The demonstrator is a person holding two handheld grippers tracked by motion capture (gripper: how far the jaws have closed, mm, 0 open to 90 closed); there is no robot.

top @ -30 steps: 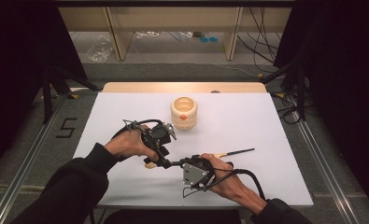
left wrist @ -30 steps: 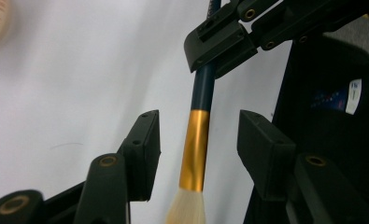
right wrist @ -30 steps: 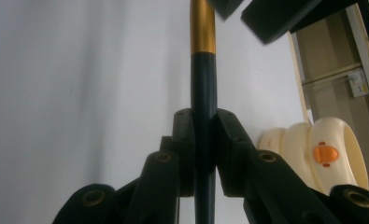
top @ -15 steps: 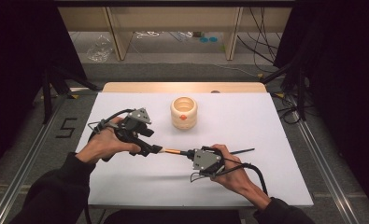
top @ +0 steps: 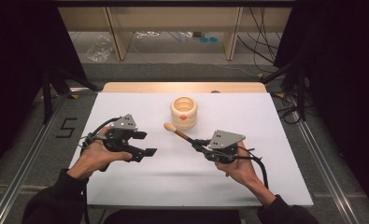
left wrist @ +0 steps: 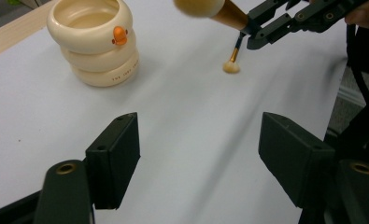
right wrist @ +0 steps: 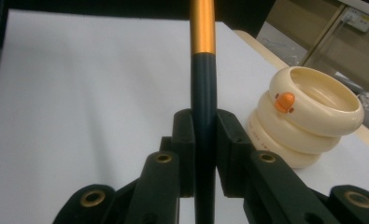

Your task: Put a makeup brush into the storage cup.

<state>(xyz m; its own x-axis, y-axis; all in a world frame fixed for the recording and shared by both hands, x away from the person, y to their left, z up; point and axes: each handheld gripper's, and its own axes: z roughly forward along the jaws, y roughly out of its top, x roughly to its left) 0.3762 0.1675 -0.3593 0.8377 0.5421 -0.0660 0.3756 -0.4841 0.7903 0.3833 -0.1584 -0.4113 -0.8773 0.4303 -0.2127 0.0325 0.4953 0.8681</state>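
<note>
Both my hands have moved apart: my left gripper [top: 147,151] has just been opening and holds nothing, while my right gripper [top: 197,143] stays clamped on the brush [top: 177,132]. Its long axis points up-left, bristle head just beside the duck cup [top: 184,112].

Left gripper [top: 147,143] jaws just opened, empty, right gripper [top: 195,142] clamped tight, hands well apart
</note>
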